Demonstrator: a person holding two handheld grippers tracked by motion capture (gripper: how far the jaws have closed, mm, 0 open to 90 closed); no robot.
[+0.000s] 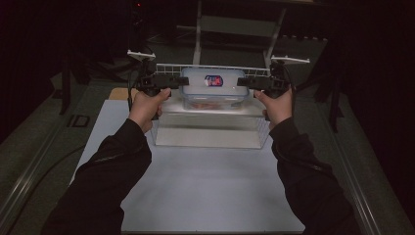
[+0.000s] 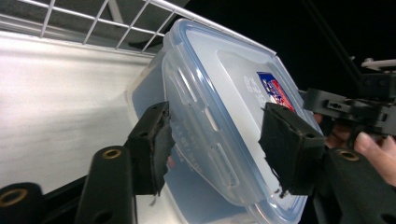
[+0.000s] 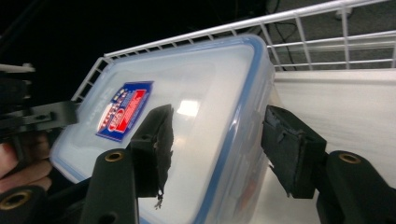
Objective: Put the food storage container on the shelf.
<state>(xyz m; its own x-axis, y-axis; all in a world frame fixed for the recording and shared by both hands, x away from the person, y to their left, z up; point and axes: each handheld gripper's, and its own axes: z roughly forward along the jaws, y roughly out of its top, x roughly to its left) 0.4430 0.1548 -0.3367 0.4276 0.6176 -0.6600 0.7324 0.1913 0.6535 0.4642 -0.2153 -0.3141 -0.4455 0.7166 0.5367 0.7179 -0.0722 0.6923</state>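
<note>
Container [image 1: 213, 87], clear plastic with a blue-rimmed snap lid and a red-and-blue label, sits between my two grippers on the pale shelf [image 1: 208, 131] of a white wire rack [image 1: 215, 68]. My left gripper [image 1: 172, 81] reaches its left end and my right gripper [image 1: 244, 81] its right end. In the left gripper view, my jaws stand apart astride the lid's edge, one pad [image 2: 152, 142] below the rim and one pad [image 2: 287, 144] over the lid face; I cannot see either pressing. In the right gripper view, the jaws likewise straddle the rim, spread, with a gap beside the outer pad [image 3: 289, 147]. Beneath my forearms lies a white tabletop [image 1: 205, 186]. Beyond both grippers the room is dark, with a grey floor [image 1: 34, 142] and a light metal frame [image 1: 240, 24] at the back.
</note>
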